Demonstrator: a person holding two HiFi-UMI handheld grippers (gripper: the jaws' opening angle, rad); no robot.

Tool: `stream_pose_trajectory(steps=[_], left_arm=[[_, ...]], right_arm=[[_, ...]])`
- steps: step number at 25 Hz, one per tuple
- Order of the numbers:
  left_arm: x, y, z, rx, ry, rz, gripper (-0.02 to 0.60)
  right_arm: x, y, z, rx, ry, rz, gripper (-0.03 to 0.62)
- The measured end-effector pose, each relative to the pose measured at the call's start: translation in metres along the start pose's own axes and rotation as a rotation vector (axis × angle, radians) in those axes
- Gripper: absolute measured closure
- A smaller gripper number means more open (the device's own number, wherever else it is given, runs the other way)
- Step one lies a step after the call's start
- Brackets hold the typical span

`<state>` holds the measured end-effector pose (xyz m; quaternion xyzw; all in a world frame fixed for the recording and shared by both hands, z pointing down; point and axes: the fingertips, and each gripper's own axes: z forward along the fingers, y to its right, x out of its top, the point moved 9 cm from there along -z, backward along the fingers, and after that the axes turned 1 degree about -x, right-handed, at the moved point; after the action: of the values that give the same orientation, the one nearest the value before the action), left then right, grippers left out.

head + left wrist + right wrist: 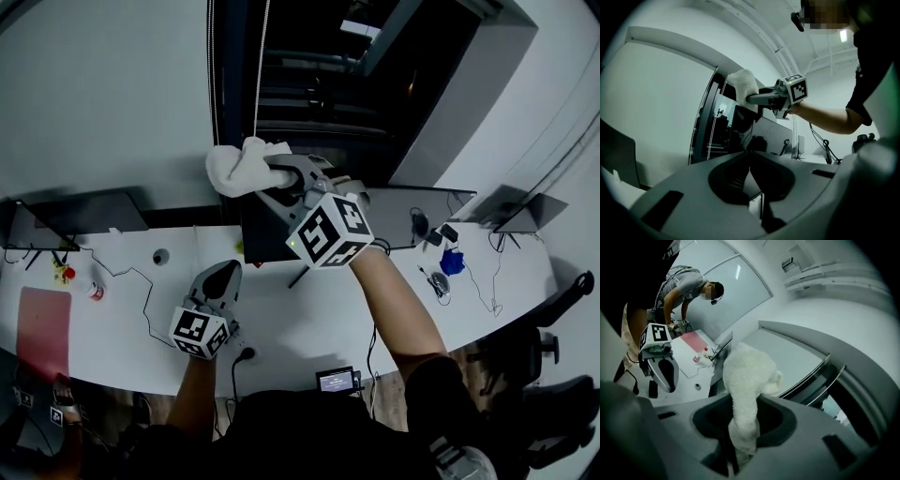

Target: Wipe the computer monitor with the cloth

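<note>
My right gripper [269,178] is up high. Its two fingers are pinched tight on the fluffy white cloth [236,167]. The cloth sits at the top edge of the flat black computer monitor [258,239]. My left gripper [223,274] is low over the long white desk [309,314]. Its fingers are pressed together with nothing between them.

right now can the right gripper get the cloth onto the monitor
Probably yes. The right gripper is shut on the cloth by the top edge of the monitor, and nothing shows between them. The left gripper sits low over the desk, out of the way.
</note>
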<state>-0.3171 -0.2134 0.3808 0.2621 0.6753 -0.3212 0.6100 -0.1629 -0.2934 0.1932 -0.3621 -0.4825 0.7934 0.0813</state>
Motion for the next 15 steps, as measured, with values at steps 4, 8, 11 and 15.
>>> stream_pose_trajectory(steps=[4,8,11,15], left_arm=[[-0.005,0.005,0.001,-0.013,-0.010,-0.002,0.583],[-0.009,0.011,0.002,-0.026,-0.026,0.010,0.581],[-0.012,0.016,0.006,-0.040,-0.039,0.021,0.581],[-0.014,0.025,0.014,-0.065,-0.043,0.029,0.581]], right_arm=[[-0.006,-0.010,0.006,0.032,-0.043,-0.022,0.461],[-0.011,-0.011,0.005,0.043,-0.044,-0.003,0.465],[-0.019,-0.009,0.000,0.041,-0.051,0.019,0.467],[-0.035,-0.004,-0.013,0.023,-0.068,0.058,0.468]])
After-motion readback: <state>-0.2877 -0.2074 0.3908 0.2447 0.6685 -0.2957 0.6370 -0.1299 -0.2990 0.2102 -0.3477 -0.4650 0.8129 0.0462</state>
